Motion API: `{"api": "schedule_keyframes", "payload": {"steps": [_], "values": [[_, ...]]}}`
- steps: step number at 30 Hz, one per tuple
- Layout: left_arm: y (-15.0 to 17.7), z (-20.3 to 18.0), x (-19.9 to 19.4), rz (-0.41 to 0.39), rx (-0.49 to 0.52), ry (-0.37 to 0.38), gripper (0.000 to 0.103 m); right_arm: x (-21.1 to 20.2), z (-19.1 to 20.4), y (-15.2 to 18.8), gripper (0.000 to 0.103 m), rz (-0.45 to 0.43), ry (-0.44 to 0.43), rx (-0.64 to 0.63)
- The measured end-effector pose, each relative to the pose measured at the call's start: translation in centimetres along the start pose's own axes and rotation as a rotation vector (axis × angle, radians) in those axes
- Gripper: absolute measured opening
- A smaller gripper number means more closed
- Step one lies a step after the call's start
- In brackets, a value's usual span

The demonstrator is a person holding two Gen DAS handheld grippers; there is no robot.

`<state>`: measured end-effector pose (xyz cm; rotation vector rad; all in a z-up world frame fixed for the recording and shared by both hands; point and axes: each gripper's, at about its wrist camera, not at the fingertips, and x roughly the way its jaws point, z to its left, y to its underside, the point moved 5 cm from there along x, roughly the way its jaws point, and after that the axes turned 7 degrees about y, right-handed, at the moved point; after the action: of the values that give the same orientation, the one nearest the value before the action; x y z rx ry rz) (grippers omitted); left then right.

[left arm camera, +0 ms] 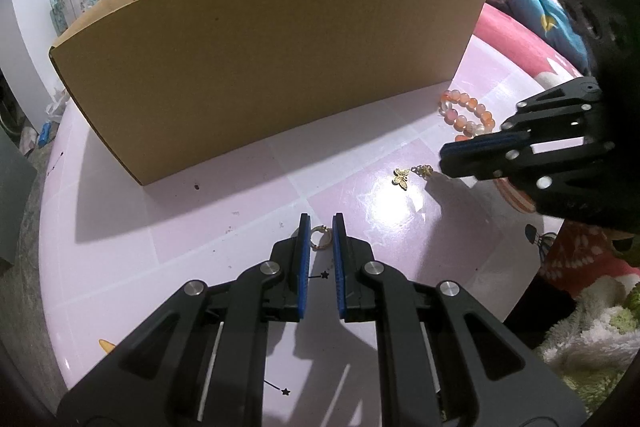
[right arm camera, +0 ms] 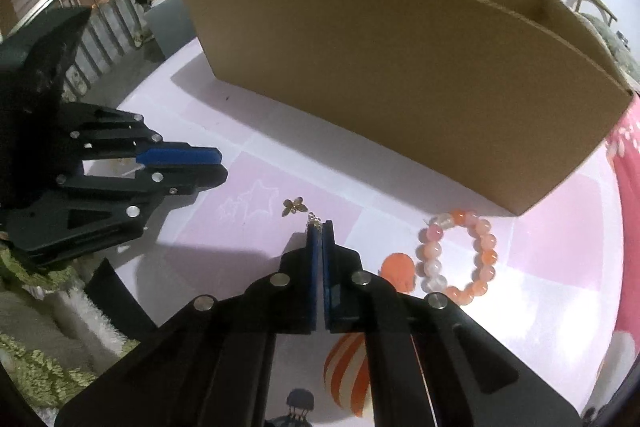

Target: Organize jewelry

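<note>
Both tongs grip small jewelry in front of the open brown cardboard box (left arm camera: 260, 75)
Left tongs (left arm camera: 321, 227) pinch a small gold ring (left arm camera: 321, 237) over the pink tiled tabletop (left arm camera: 224, 203); right tongs (right arm camera: 320, 227), pressed together, nip the chain of a gold butterfly pendant (right arm camera: 294, 206), right of it an orange-and-pink beaded bracelet (right arm camera: 486, 251) lying near the box

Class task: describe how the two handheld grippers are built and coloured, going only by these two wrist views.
Both the left gripper and the right gripper are matte black plastic, with angular linkage arms that have triangular cut-outs and are joined by round silver pins. Each finger carries a flat blue pad with a ribbed face. No cables, markings or sleeves show.
</note>
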<state>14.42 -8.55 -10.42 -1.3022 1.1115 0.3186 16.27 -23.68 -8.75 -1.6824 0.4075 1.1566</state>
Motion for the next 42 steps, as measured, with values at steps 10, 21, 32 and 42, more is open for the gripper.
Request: {"api": "schedule_keyframes", "payload": {"steps": [10,21,32,42], "values": [[0.2,0.0,-0.2,-0.003,0.001,0.002,0.010,-0.6,-0.2,-0.6,0.016,-0.022,-0.015,-0.008],[0.2,-0.3,0.0,-0.001,0.005,-0.004,0.010,1.7,1.6,-1.0,0.012,0.021,-0.022,-0.169],[0.3,0.0,-0.2,-0.007,-0.010,0.016,0.010,0.1,-0.4,-1.0,0.003,-0.010,-0.072,-0.010],[0.3,0.2,-1.8,-0.031,-0.018,0.018,0.010,-2.7,-1.3,-1.5,0.003,-0.080,-0.058,0.077]]}}
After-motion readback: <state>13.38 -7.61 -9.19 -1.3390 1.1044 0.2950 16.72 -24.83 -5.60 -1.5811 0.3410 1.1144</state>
